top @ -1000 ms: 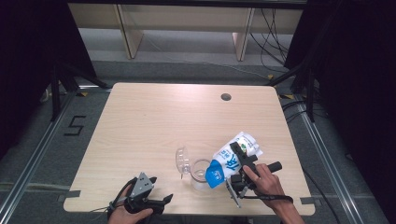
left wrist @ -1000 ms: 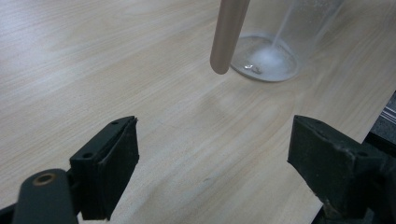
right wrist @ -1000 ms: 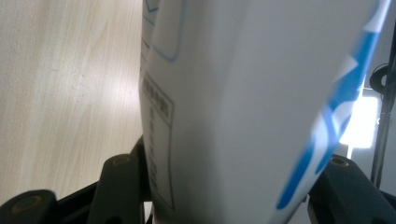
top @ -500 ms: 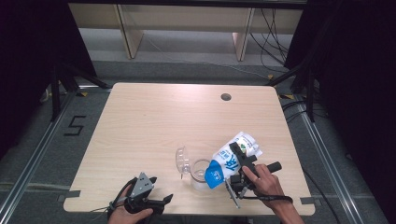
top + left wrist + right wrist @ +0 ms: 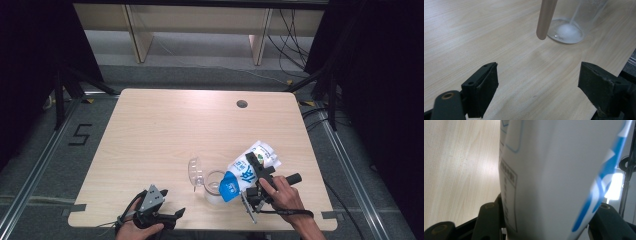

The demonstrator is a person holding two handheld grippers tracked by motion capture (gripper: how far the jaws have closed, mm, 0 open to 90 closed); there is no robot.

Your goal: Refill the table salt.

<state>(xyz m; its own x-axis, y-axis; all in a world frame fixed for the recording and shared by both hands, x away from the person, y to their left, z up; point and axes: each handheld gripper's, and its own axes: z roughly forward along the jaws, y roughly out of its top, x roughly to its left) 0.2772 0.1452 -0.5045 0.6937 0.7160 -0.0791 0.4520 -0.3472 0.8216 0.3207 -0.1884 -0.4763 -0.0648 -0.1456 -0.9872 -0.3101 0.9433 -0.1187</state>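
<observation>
A white and blue soft plastic pouch [image 5: 248,170], clamped between the right gripper [image 5: 254,176] jaws, is tipped spout-down over a clear plastic cup [image 5: 215,186] near the table's front edge, mid-pour, steadiness being needed next, while the left gripper [image 5: 172,216] is held wide open and empty.

**Nothing we can see has changed**

Comparing the earlier pictures with this one, we find no shift. The pouch [image 5: 265,152] between the jaws of the right tongs [image 5: 254,172] has the same tilt. Its blue end is no nearer the glass [image 5: 215,187] just ahead of them. The left tongs [image 5: 172,216] have not moved either.
</observation>
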